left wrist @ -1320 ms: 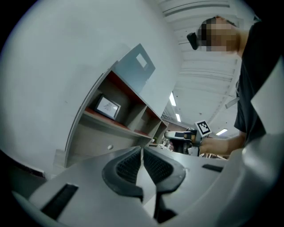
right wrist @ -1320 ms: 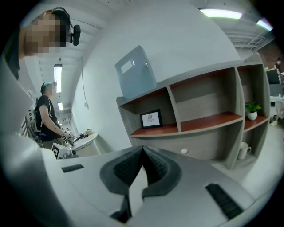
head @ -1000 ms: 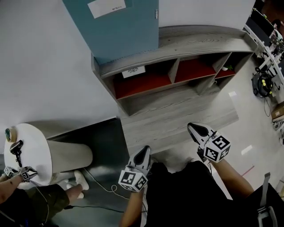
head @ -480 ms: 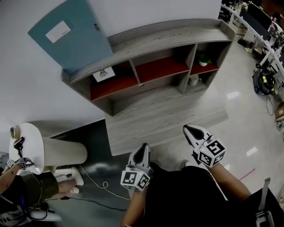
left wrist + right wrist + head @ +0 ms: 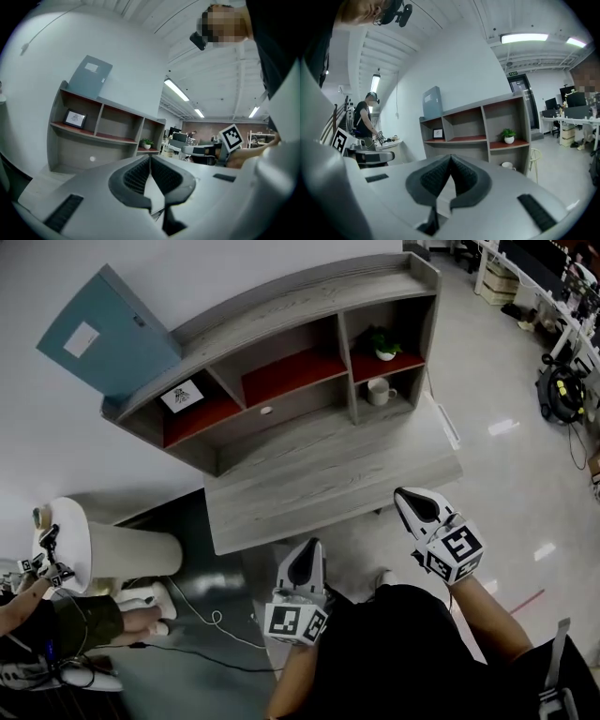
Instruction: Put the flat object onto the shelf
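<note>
Teal flat board, white label, standing atop left end of grey shelf

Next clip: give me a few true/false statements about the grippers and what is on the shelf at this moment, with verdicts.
1. The left gripper and the right gripper are both shut, with nothing between the jaws. True.
2. The mug sits in the compartment under the plant. True.
3. The plant stands in the left compartment of the shelf. False: it is in the upper right one; the left one holds a frame.
4. The blue panel lies on the floor. False: it is up against the wall above the shelf's left end.
</note>
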### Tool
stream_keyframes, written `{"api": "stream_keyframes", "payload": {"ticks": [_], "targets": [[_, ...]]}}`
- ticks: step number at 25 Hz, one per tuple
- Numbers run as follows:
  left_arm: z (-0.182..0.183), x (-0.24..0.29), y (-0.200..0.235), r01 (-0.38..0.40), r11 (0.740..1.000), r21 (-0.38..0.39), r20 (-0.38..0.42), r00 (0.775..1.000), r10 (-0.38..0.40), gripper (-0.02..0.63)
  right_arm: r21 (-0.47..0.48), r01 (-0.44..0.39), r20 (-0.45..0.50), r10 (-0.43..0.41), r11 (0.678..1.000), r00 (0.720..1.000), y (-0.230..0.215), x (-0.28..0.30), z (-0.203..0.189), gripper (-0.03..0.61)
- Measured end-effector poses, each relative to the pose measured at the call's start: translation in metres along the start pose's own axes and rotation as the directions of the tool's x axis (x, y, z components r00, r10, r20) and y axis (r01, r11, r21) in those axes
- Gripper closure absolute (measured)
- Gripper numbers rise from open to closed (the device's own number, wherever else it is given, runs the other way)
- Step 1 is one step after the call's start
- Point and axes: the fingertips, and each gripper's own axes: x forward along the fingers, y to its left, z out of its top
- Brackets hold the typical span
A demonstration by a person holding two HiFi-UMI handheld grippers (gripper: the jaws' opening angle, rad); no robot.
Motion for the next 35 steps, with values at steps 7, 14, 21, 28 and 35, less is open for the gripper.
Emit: {"api": "stream_keyframes", "payload": {"ticks": [7,14,21,28,35], "targets": [[-0.009,-0.001,-0.04,-0.042,0.988,0.148,-0.037,0.998,0.048,0.596,0.06,0.061,0.026,-0.063,0.996,0.998,-0.021,-0.045,-0.019,0.578],[-0.006,-0.023,-0.01,-0.091,0.988,0.125,0.032,0.996,0.088,0.597,0.041,0.105,0.049,-0.107,0.994,0.993,-0.042,-0.061,-0.012,0.578],[0.004,-0.034,0.023,-0.21,0.974,0.085,0.059,0.977,0.205,0.595,0.003,0.125,0.038,-0.125,0.992,0.991,-0.048,-0.061,-0.004,0.578],[0.008,-0.029,0.029,-0.24,0.969,0.067,0.079,0.969,0.235,0.597,-0.043,0.127,0.001,-0.127,0.991,0.992,-0.049,-0.056,-0.013,0.578],[0.004,-0.021,0.026,-0.224,0.973,0.049,0.078,0.972,0.22,0.597,-0.047,0.142,0.005,-0.142,0.989,0.99,-0.055,-0.059,-0.022,0.578]]}}
